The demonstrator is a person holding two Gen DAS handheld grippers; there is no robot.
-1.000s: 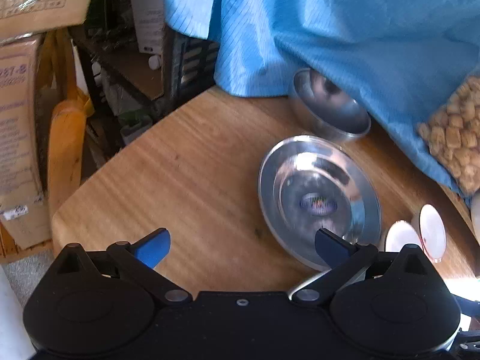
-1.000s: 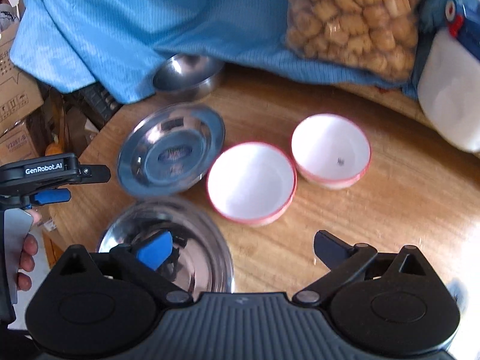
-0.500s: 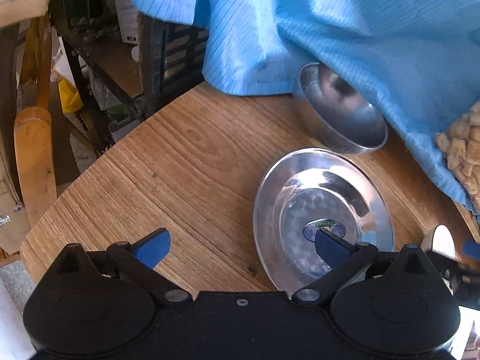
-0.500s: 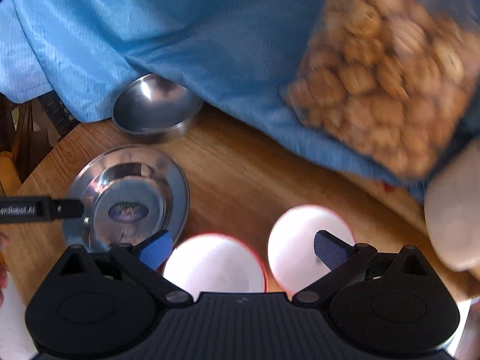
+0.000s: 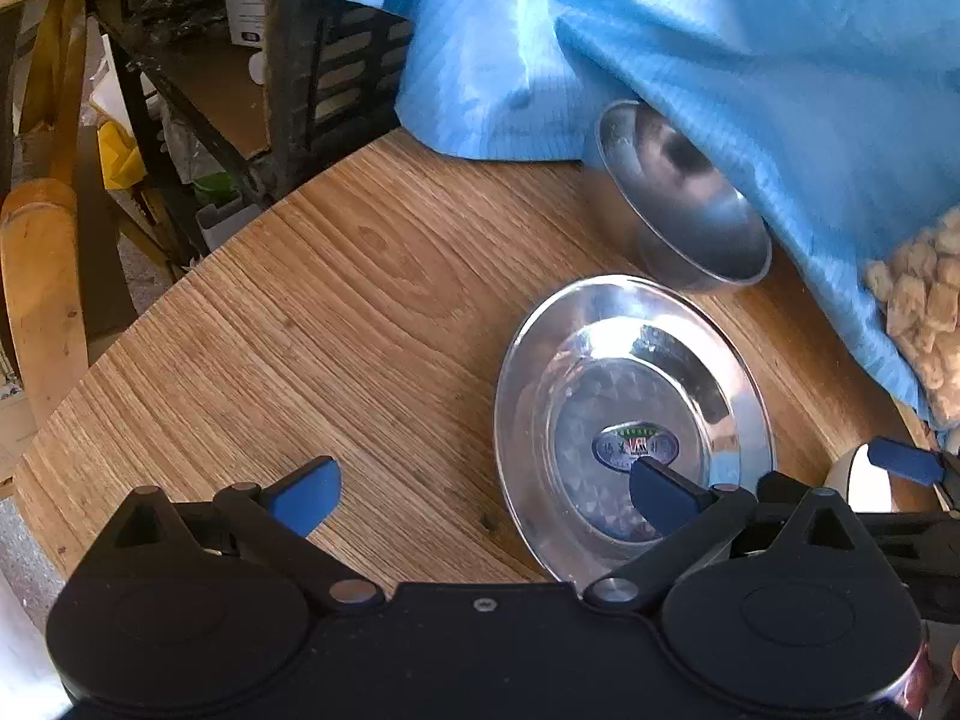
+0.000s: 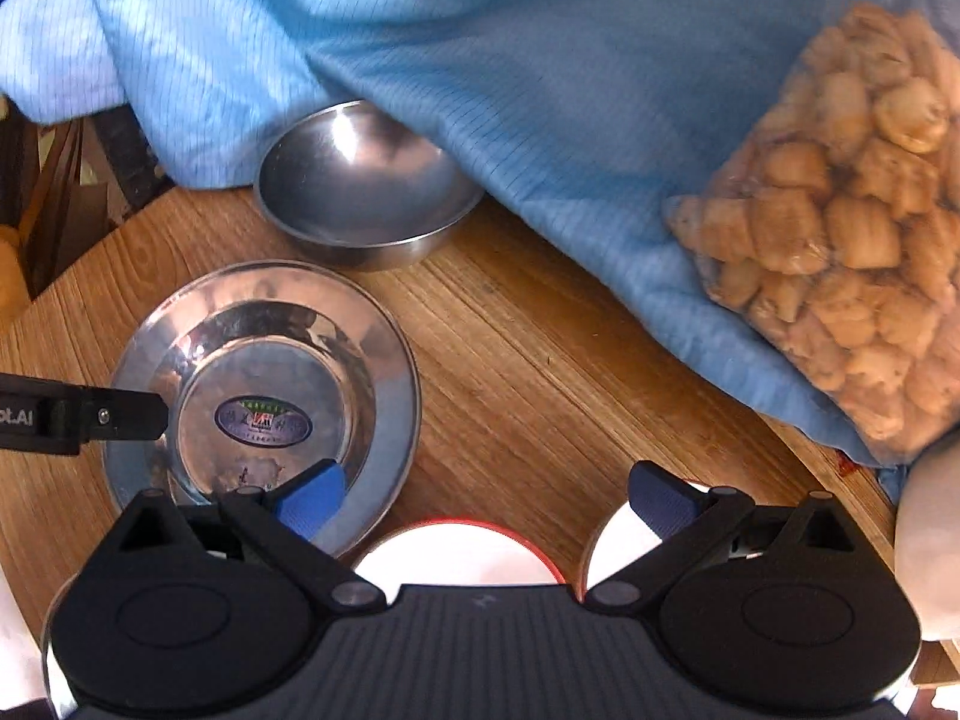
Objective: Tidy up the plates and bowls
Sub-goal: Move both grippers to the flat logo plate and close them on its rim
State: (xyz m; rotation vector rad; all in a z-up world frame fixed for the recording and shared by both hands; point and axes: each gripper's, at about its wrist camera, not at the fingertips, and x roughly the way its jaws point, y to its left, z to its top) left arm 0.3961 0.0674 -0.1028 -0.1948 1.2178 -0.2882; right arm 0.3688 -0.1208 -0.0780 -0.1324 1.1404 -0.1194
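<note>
A steel plate [image 5: 630, 414] with a label sticker lies on the round wooden table [image 5: 360, 312]; it also shows in the right wrist view [image 6: 264, 384]. A steel bowl [image 5: 678, 198] stands behind it, partly under the blue cloth, and also shows in the right wrist view [image 6: 360, 192]. Two white red-rimmed bowls [image 6: 456, 552] [image 6: 624, 546] sit right below my right gripper [image 6: 486, 495], which is open and empty. My left gripper [image 5: 483, 495] is open and empty; its right finger hangs over the plate.
A blue cloth [image 6: 480, 60] drapes over the table's back. A clear bag of biscuits [image 6: 840, 252] lies on it at the right. A white object [image 6: 930, 540] sits at the far right. Shelves and boxes [image 5: 210, 90] stand beyond the table's left edge.
Both grippers have moved forward toward the back of the table. The steel plate and steel bowl look nearer. The white bowls have slid under the right gripper's body.
</note>
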